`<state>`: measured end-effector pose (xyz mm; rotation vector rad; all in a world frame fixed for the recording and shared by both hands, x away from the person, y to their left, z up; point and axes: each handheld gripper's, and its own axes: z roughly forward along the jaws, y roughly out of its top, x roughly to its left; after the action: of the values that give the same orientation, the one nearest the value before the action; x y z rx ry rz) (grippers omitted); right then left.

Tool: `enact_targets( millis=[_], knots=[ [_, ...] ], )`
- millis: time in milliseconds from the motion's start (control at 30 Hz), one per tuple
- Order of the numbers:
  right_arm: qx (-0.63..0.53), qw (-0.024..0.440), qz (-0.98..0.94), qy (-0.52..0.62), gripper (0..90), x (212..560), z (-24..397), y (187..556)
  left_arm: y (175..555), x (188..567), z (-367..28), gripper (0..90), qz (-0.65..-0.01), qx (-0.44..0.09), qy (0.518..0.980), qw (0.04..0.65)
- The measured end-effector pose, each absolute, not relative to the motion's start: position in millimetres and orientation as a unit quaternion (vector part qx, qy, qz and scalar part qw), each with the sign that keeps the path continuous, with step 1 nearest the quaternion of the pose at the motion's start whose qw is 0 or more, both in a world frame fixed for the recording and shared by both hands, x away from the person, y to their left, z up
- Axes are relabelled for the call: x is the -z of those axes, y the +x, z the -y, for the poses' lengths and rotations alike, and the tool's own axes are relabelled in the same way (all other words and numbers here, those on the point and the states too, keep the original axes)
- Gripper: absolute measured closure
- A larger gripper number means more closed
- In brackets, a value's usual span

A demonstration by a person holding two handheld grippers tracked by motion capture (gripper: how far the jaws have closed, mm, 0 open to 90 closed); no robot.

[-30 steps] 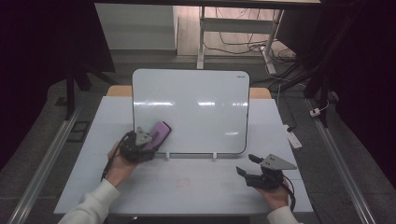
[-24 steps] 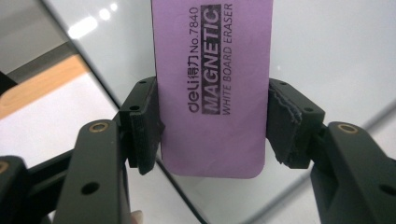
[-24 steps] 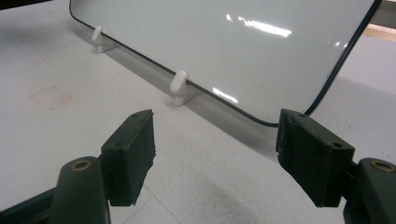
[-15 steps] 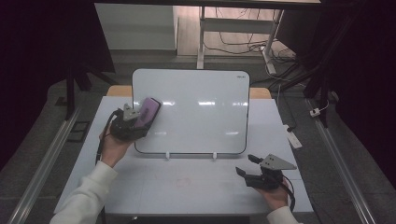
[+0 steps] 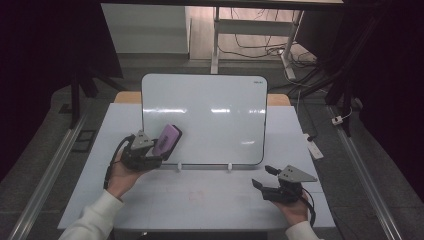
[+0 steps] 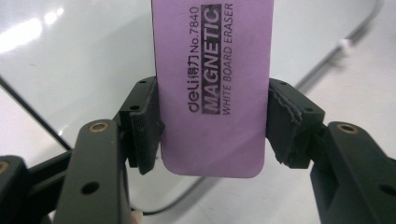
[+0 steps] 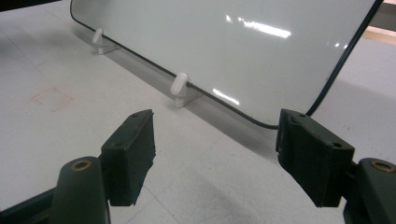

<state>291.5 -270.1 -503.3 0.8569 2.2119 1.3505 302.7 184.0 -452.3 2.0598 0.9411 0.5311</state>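
Holding: I have the purple eraser point(image 6: 212, 88) clamped across its width in my left tool point(image 5: 150, 150), its printed face toward that tool's camera.
Eraser position: against the lower left part of the whiteboard point(image 5: 210, 115), by its left edge.
Whiteboard: propped upright on two white feet point(image 7: 179, 88) on the desk point(image 5: 200, 195).
Right tool point(image 5: 272, 182): I keep it spread wide with nothing between, low over the desk in front of the board's lower right corner.
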Motion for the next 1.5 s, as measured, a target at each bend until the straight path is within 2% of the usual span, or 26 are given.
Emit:
enact_targets(
  millis=[267, 600, 1133, 1500],
  knots=[
    [-0.487, 0.202, -0.793, 0.307, 27.8, 502.6, 268.3, 291.2, 284.6, 460.2, -183.3, 41.1, -0.350, -0.169, 0.814, 0.432],
    [-0.494, 0.189, -0.795, 0.297, 27.5, 500.8, 265.4, 291.5, 277.5, 468.4, -179.5, 41.1, -0.316, -0.134, 0.828, 0.443],
    [-0.511, 0.174, -0.797, 0.272, 27.3, 489.4, 256.5, 288.4, 270.1, 475.8, -149.0, 41.0, -0.253, -0.100, 0.862, 0.428],
    [-0.510, 0.136, -0.819, 0.226, 26.5, 475.0, 229.8, 290.2, 273.0, 480.8, -132.3, 41.0, -0.224, -0.085, 0.878, 0.414]
  ],
)
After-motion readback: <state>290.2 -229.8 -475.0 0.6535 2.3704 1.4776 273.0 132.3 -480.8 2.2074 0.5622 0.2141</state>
